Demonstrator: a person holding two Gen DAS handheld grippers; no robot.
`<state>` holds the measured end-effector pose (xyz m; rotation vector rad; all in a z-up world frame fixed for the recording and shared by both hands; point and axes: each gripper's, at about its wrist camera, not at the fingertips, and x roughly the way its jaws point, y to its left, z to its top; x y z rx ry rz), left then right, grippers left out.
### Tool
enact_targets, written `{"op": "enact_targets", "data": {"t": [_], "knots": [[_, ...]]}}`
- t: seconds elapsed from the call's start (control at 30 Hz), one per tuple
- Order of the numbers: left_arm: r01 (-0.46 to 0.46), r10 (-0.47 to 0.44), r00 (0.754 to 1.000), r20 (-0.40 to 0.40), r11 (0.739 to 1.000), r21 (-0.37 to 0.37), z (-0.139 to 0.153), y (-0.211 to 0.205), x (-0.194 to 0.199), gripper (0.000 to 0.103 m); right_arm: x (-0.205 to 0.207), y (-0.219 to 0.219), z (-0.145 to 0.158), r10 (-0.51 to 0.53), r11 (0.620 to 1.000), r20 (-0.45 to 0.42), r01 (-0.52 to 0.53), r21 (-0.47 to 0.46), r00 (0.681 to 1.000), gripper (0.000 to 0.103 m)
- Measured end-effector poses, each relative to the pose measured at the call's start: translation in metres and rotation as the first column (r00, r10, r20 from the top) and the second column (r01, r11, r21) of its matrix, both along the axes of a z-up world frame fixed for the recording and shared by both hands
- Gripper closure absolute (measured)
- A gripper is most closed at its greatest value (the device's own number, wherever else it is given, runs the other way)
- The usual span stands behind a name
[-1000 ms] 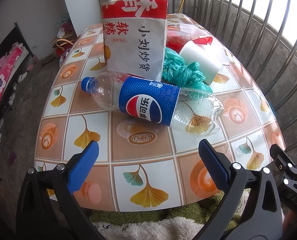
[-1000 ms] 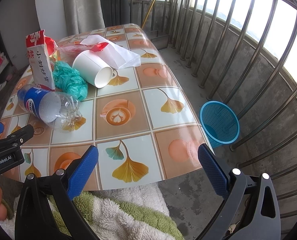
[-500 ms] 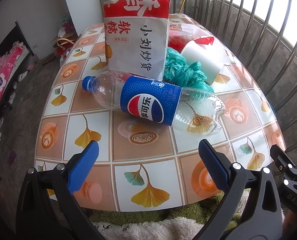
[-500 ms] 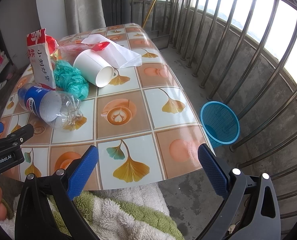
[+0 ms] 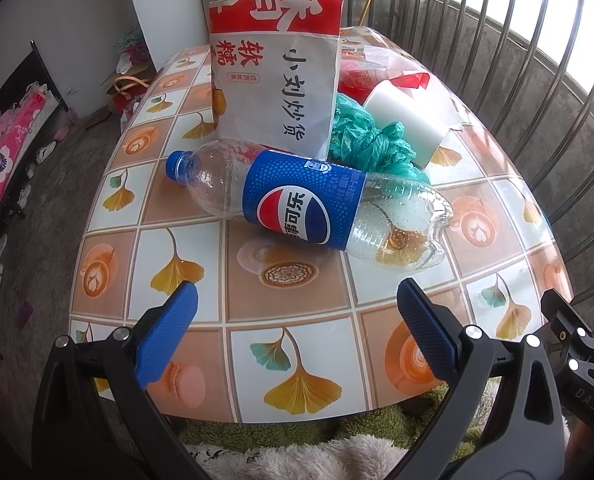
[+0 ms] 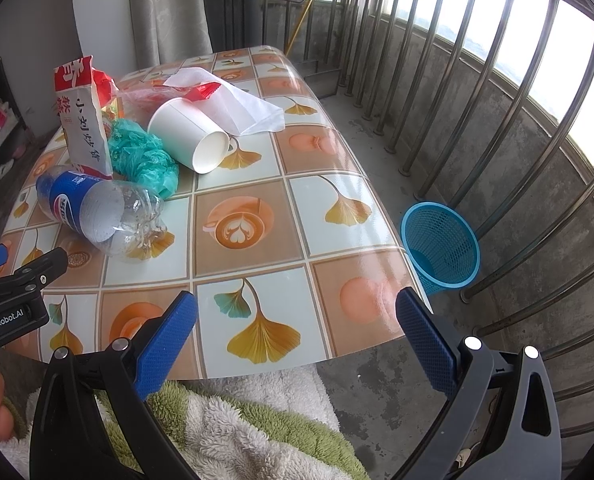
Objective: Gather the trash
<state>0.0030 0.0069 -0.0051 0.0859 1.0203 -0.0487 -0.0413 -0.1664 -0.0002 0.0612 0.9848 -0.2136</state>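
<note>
An empty Pepsi bottle (image 5: 305, 208) lies on its side on the patterned table (image 5: 281, 344); it also shows in the right wrist view (image 6: 97, 212). Behind it stand a red-and-white snack bag (image 5: 277, 80), a crumpled green plastic bag (image 5: 373, 144) and a tipped white paper cup (image 5: 405, 120). The cup (image 6: 189, 140), a white tissue (image 6: 233, 104) and red wrappers (image 6: 201, 90) lie further back. My left gripper (image 5: 297, 312) is open and empty just short of the bottle. My right gripper (image 6: 297, 320) is open and empty over the table's near right corner.
A blue mesh waste basket (image 6: 441, 244) stands on the concrete floor to the right of the table, by the metal railing (image 6: 477, 92). A fluffy green-and-white cloth (image 6: 233, 420) lies below the table's near edge. A bed with pink bedding (image 5: 1, 148) is at far left.
Both grippers have edged slightly forward toward the table; the bottle and the other trash look a little nearer. Nothing was grasped or moved.
</note>
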Motion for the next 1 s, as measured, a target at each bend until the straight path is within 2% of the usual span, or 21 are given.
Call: {"op": "enact_targets", "data": {"t": [0.57,0.7,0.87,1.0], "knots": [[0.0,0.0,1.0,-0.005,1.0,-0.012,-0.001,0.011,0.001,0.007,0.001,0.002,0.002,-0.001,1.0,-0.002,0.001,-0.001,1.0,0.006],[-0.012,0.013,1.0,0.014,1.0,-0.009,0.002,0.014,0.003,0.007,0.008,0.006,0.001,0.015,1.0,0.02,-0.015,0.009,1.0,0.006],[-0.082,0.082,0.993,0.08,0.997,0.001,0.009,0.039,0.013,0.007,0.026,0.011,0.014,0.135,0.99,0.123,-0.138,0.02,0.983,0.006],[-0.142,0.139,0.983,0.116,0.99,0.019,0.013,0.066,0.024,0.007,0.052,0.029,0.03,0.277,0.958,0.217,-0.286,0.007,0.936,0.006]]}}
